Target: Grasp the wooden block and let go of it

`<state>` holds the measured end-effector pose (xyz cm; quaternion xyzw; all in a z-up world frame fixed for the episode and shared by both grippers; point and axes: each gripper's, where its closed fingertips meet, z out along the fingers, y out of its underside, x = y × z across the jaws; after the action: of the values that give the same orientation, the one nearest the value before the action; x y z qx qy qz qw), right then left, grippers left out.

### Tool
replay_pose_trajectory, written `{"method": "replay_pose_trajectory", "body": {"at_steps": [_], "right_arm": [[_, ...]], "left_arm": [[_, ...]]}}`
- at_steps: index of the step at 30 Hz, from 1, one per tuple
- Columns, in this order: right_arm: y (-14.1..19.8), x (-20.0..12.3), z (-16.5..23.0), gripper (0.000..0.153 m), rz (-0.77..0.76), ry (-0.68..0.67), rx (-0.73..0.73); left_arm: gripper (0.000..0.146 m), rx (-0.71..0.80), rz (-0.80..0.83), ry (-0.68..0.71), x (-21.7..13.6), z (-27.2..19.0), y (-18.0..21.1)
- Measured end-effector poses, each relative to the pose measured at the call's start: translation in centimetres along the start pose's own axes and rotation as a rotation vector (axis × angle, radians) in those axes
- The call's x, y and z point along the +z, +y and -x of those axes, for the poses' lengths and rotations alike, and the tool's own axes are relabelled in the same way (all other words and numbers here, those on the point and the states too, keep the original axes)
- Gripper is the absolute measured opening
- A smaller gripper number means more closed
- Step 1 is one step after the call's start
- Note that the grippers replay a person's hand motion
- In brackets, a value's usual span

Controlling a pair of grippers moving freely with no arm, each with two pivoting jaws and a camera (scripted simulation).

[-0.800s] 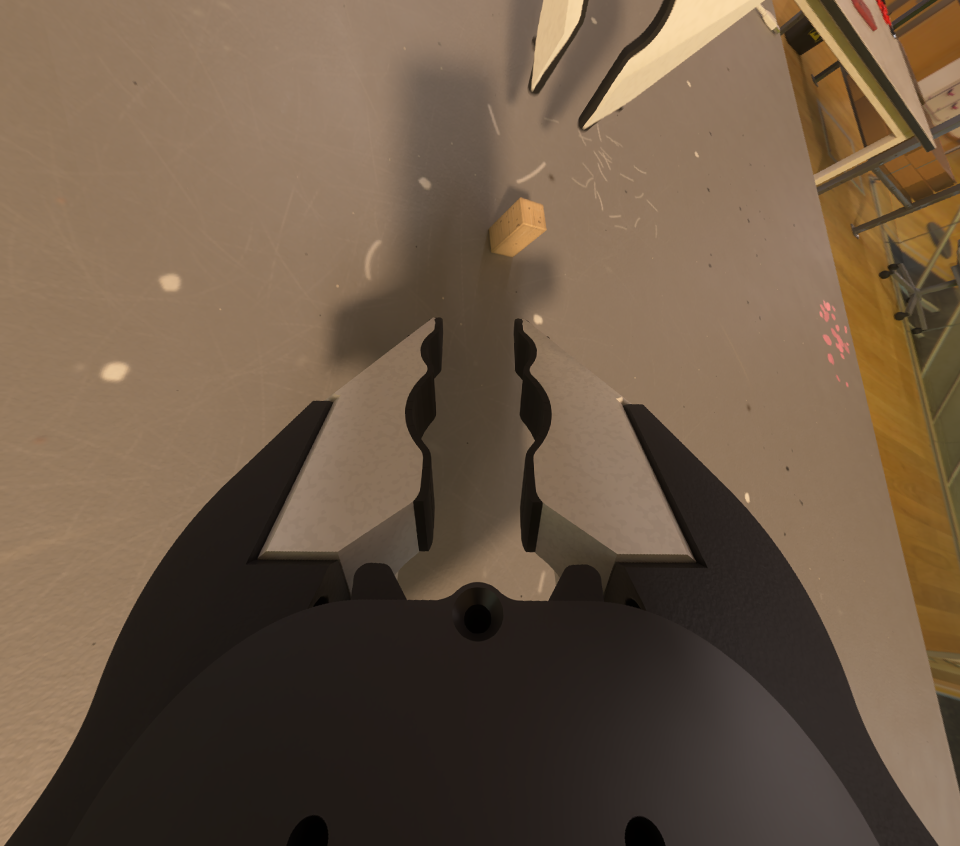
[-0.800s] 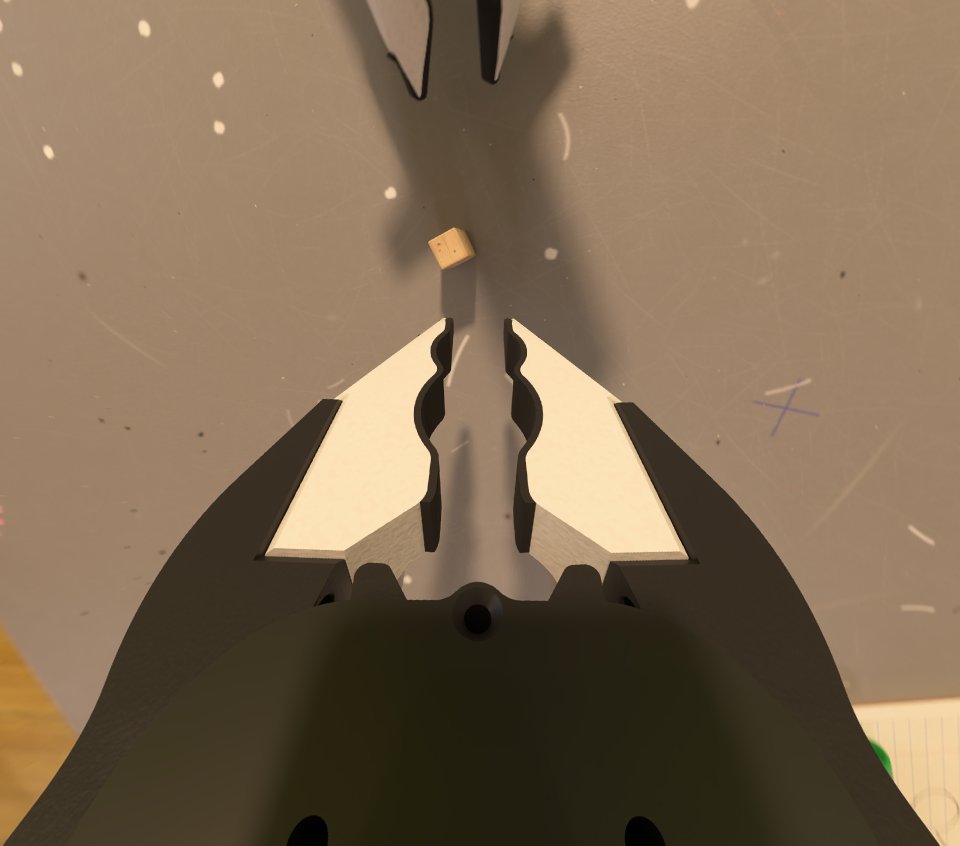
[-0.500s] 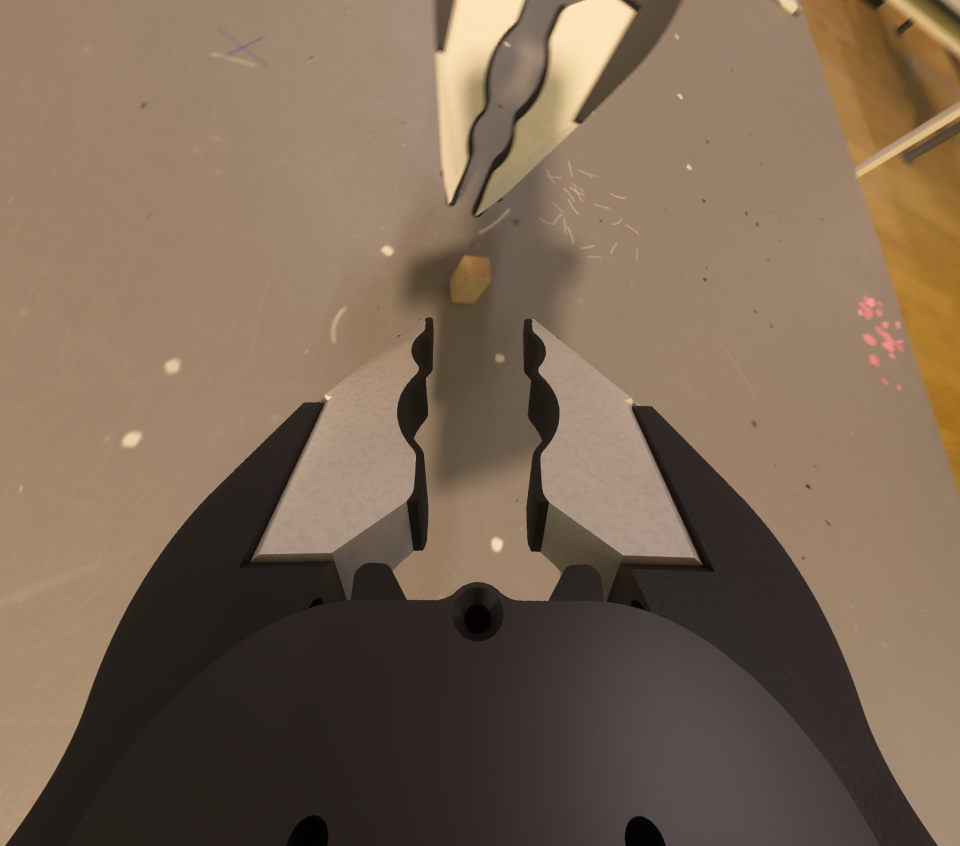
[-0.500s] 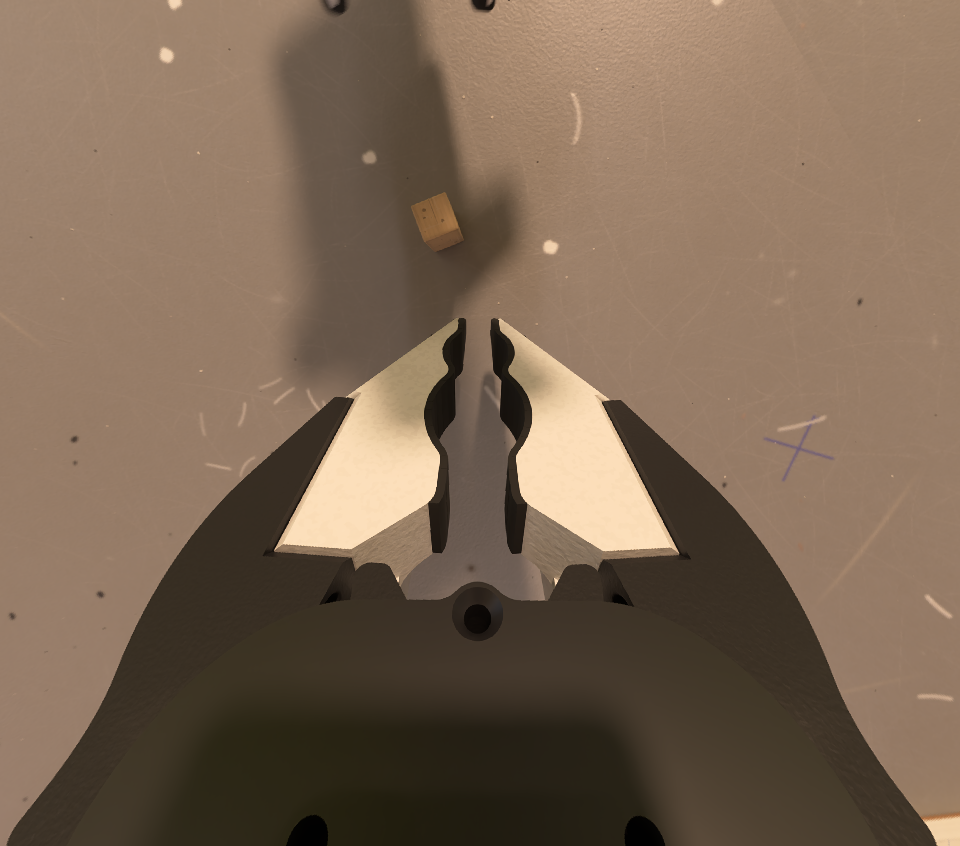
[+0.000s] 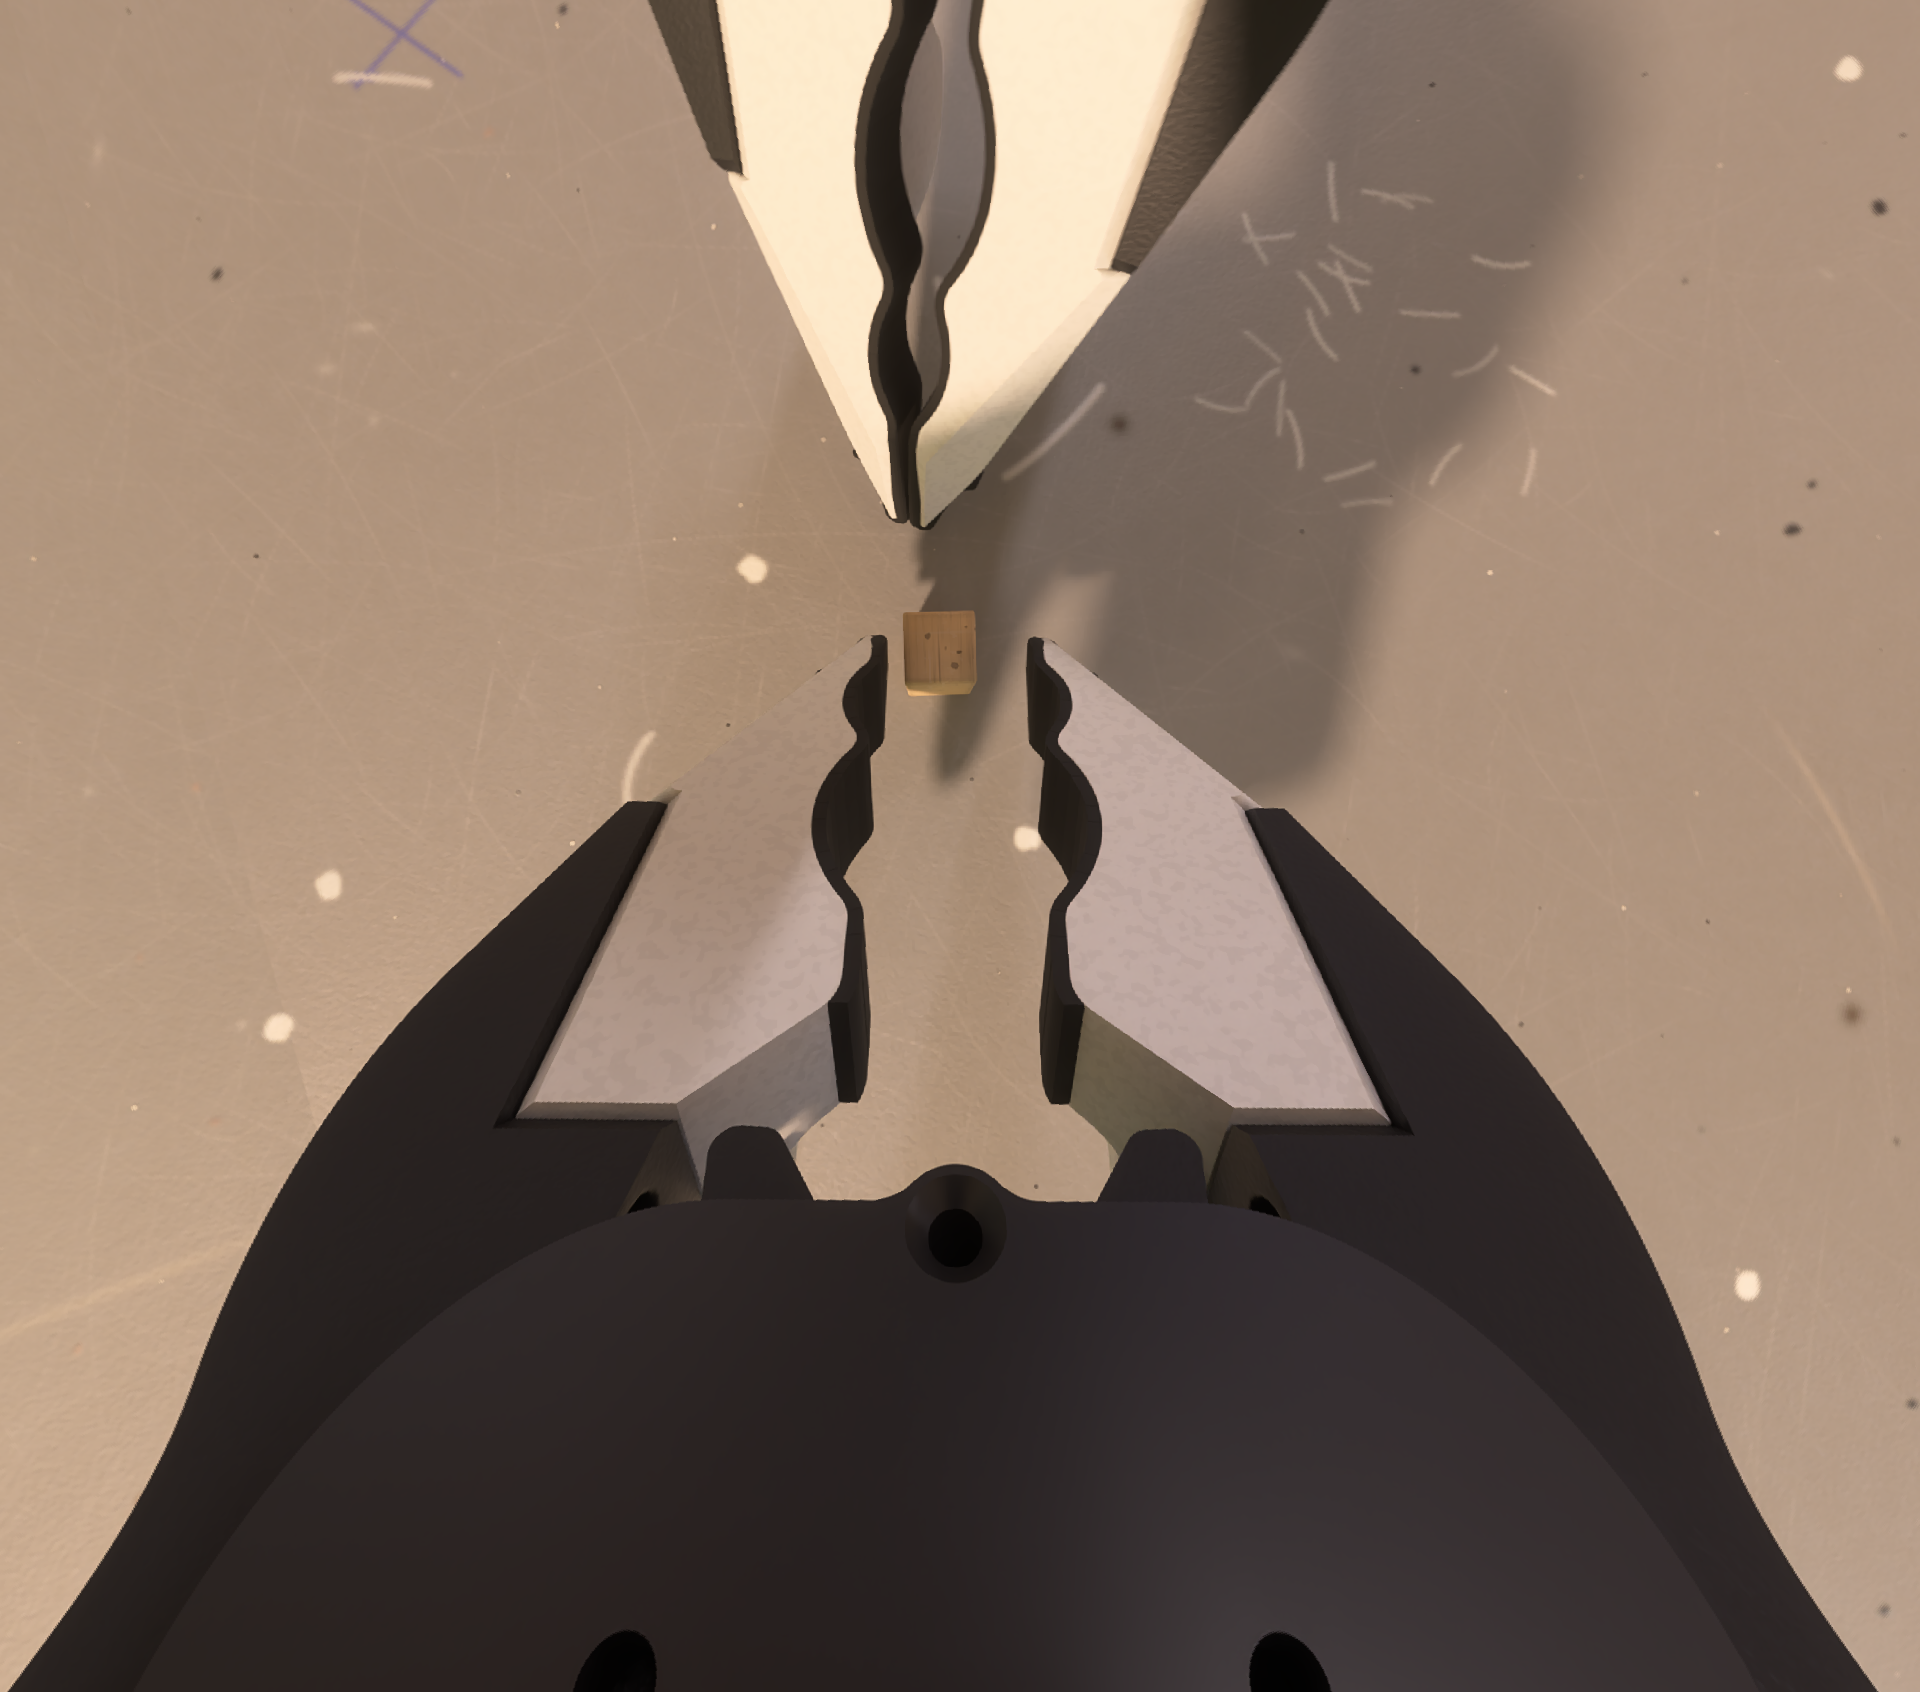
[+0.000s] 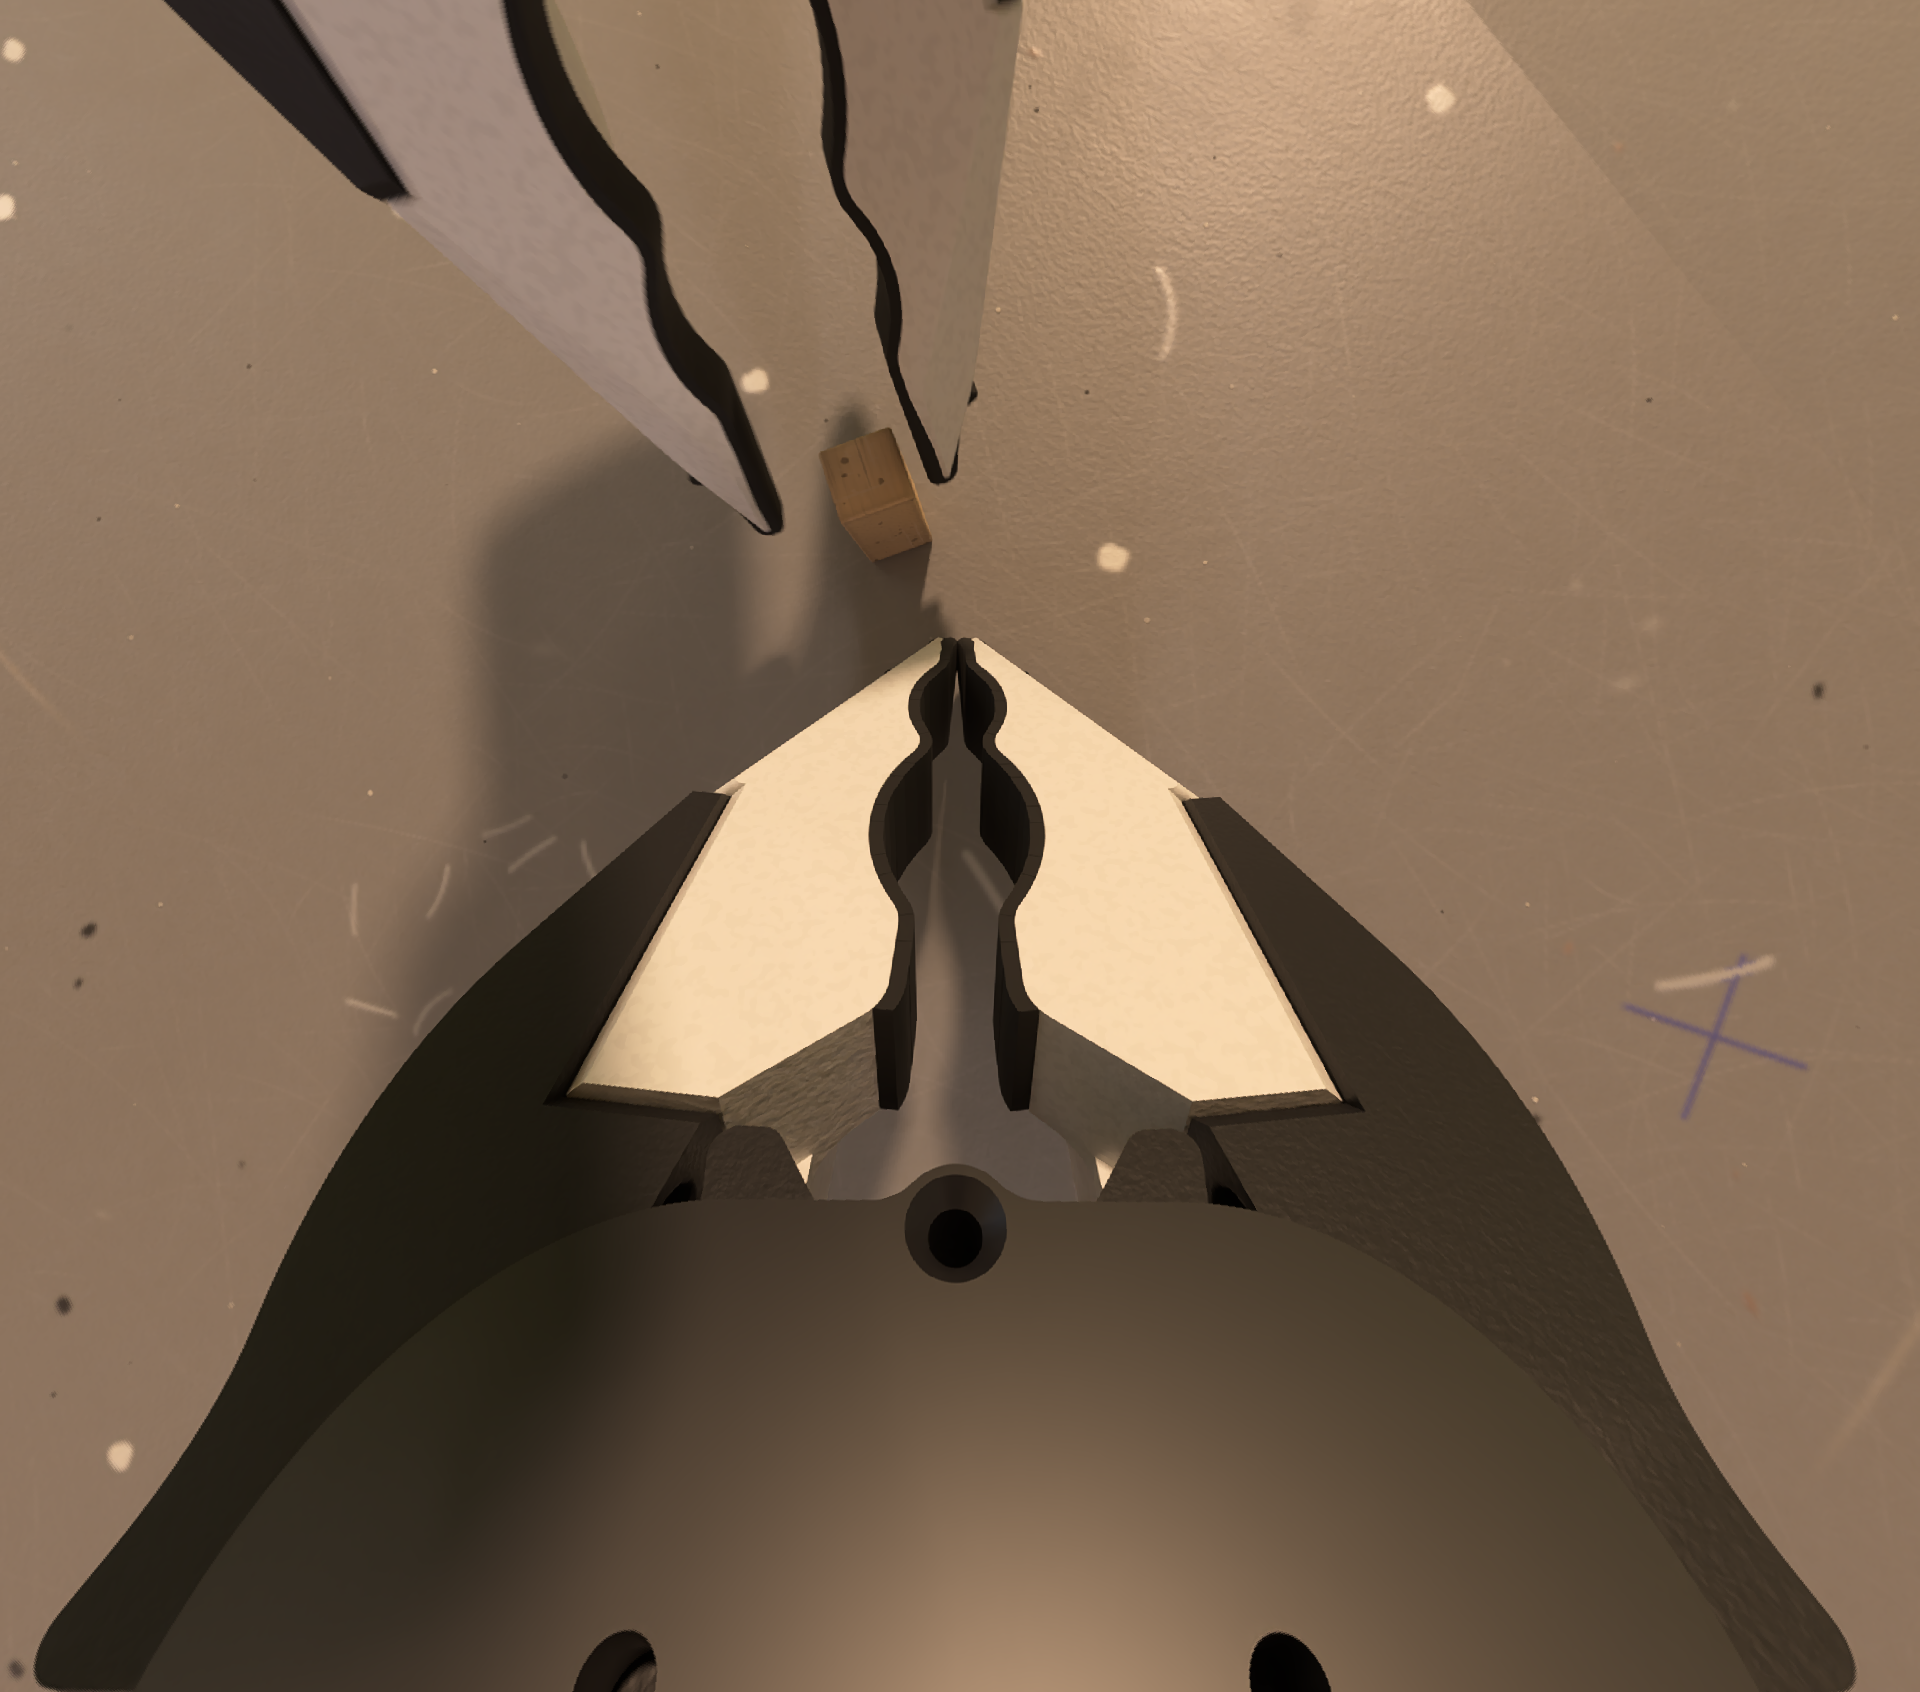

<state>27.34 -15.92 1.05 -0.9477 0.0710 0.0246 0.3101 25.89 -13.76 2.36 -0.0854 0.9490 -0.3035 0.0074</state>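
Left wrist view: the left gripper (image 5: 956,655), black-bodied with pale grey speckled fingers, has its jaws apart. The small tan wooden block (image 5: 938,653) lies on the scuffed grey-brown table top (image 5: 312,499) just at the mouth of the gap, nearer the left fingertip than the right; whether either tip touches it cannot be told. Beyond the block, the right gripper (image 5: 907,515), cream-fingered, points back toward the camera with its tips pressed together, near the block but apart from it. Only this view shows the right gripper's closed tips from the front. A blue pen cross (image 5: 400,32) lies far left, and a cluster of white scratch marks (image 5: 1371,333) right.

Right wrist view: the left gripper (image 6: 852,489) enters from the top edge, its body cut off, and the block (image 6: 875,495) sits between its two spread fingertips, close to the right-hand one. Only here is the block's side face visible. The right gripper (image 6: 954,643) is in the near foreground, jaws closed on nothing, just short of the block. The gripper's dark shadow covers the table (image 6: 1455,395) to the left of the block. The blue cross (image 6: 1714,1045) appears at right.
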Motion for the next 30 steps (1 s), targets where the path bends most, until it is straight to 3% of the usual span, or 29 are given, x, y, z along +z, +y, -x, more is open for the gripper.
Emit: {"method": "replay_pose_trajectory", "body": {"at_steps": [7, 26, 30], "right_arm": [[-0.1, 0.1, 0.2, 0.000, -0.054, -0.011, -0.021], [-0.8, 0.5, 0.6, 0.000, -0.122, -0.039, -0.014], [-1.0, 0.6, 0.7, 0.000, -0.128, -0.047, -0.007]], "left_arm": [[0.013, -0.034, -0.003, -0.038, 0.3, 0.3, 0.0], [0.013, -0.140, -0.152, -0.032, -0.4, 0.6, 0.1], [0.013, -0.105, -0.151, -0.053, -0.5, 0.8, 0.4]]}}
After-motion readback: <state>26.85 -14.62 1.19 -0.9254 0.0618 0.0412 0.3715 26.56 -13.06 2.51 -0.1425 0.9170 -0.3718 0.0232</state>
